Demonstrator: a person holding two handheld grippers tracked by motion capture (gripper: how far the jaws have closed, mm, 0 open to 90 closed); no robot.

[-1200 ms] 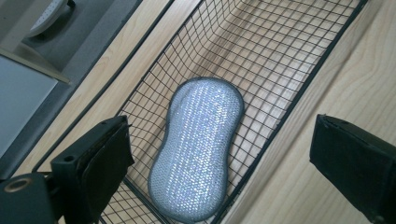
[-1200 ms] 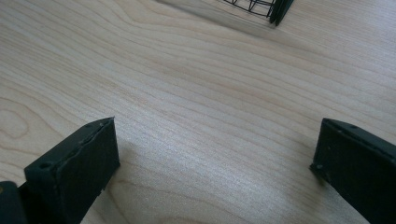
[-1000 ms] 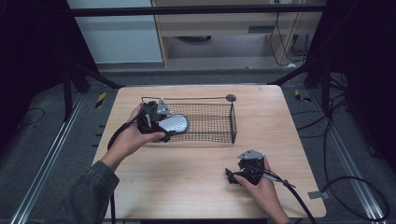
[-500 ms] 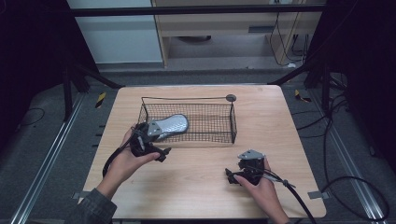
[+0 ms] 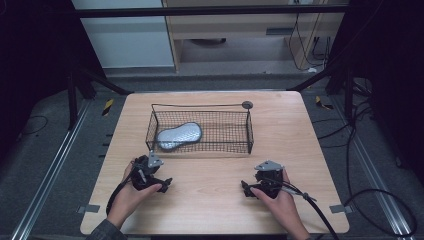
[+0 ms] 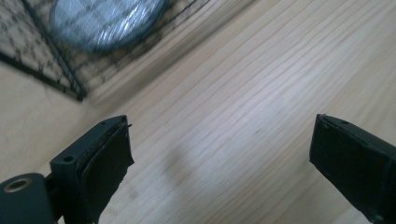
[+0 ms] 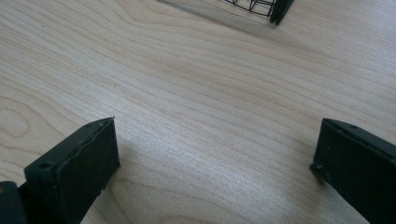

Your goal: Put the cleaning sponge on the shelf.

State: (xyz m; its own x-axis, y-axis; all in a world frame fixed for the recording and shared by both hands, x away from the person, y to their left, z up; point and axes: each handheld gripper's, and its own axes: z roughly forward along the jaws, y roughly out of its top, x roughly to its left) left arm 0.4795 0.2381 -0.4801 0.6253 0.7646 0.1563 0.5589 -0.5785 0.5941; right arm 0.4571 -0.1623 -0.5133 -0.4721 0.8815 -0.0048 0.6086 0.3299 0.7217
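Note:
A black wire basket (image 5: 248, 131) stands at the middle of the wooden table (image 5: 210, 200). Inside it, at its left end, lies a silvery grey kidney-shaped pad (image 5: 178, 136). The same pad (image 6: 100, 21) appears through the basket mesh (image 6: 44, 60) at the top left of the left gripper view. My left gripper (image 5: 159, 185) rests low over the table in front of the basket's left corner, open and empty, its jaws wide apart (image 6: 219, 163). My right gripper (image 5: 250, 189) sits near the front right, open over bare wood (image 7: 215, 154).
A small round grey knob (image 5: 247, 104) tops the basket's far right corner. The basket's near corner (image 7: 273, 9) shows at the top of the right gripper view. Cables (image 5: 320, 210) trail from the right gripper off the table's front. Dark frame posts flank the table.
My left gripper has let go of the grey pad inside the basket and pulled back toward the front left of the table, ending open. The right gripper stayed put.

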